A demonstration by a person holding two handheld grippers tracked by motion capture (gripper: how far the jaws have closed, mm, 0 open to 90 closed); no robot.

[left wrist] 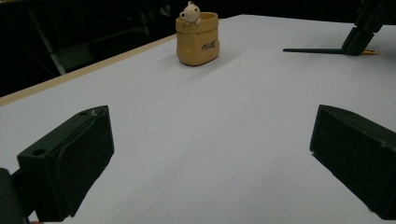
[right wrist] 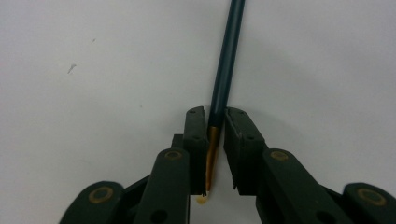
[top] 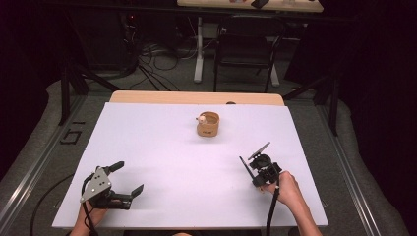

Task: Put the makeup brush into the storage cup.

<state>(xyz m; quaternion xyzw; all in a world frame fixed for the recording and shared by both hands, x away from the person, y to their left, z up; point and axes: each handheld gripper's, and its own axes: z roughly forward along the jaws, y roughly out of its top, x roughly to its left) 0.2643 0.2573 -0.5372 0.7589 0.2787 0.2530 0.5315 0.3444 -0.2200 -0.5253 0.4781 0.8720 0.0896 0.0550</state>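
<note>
A thin dark teal pencil (top: 245,167) with a yellow-orange end lies on the white table (top: 172,162) at the right; in the right gripper view the pencil (right wrist: 226,60) runs away from the jaws. My right gripper (top: 255,181) (right wrist: 215,122) is shut on the pencil near its yellow end, pointing down at the table. At the front left, my left gripper (top: 129,178) (left wrist: 210,140) rests open and wide, with nothing between its jaws. A tan cup (top: 208,124) (left wrist: 198,39) with a small pale figure (left wrist: 190,11) on its rim stands mid-table at the far side.
The table's wooden far edge (top: 196,97) shows beyond the white sheet. A black chair (top: 246,44) and loose cables (top: 157,56) are on the floor behind. From the left gripper view, the pencil (left wrist: 313,50) and the right gripper (left wrist: 362,37) sit far right.
</note>
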